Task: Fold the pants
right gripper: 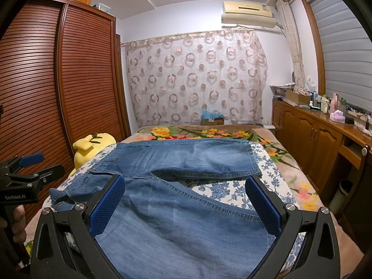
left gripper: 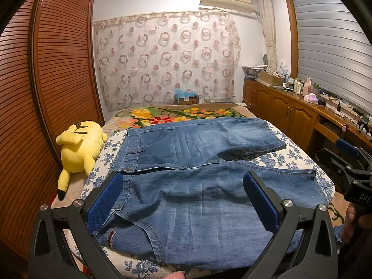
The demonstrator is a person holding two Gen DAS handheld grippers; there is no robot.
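Blue denim pants (left gripper: pixel 186 162) lie spread flat on the bed, waistband to the left, both legs running right. In the left wrist view my left gripper (left gripper: pixel 182 186) hovers open over the near leg by the waistband, blue pads wide apart, nothing between them. In the right wrist view the pants (right gripper: pixel 176 220) fill the foreground, the far leg's hem (right gripper: pixel 254 162) lying beyond. My right gripper (right gripper: pixel 184 188) is open above the near leg, empty. Each gripper shows in the other's view: the right gripper (left gripper: pixel 351 160) at the right edge, the left gripper (right gripper: pixel 34 165) at the left edge.
A yellow plush toy (left gripper: pixel 79 148) lies at the bed's left side beside the waistband. The bed has a blue floral sheet (left gripper: pixel 295 153) and a flowered blanket (left gripper: pixel 176 114) further back. A slatted wardrobe (left gripper: pixel 46 81) stands left, a cluttered wooden cabinet (left gripper: pixel 290 107) right.
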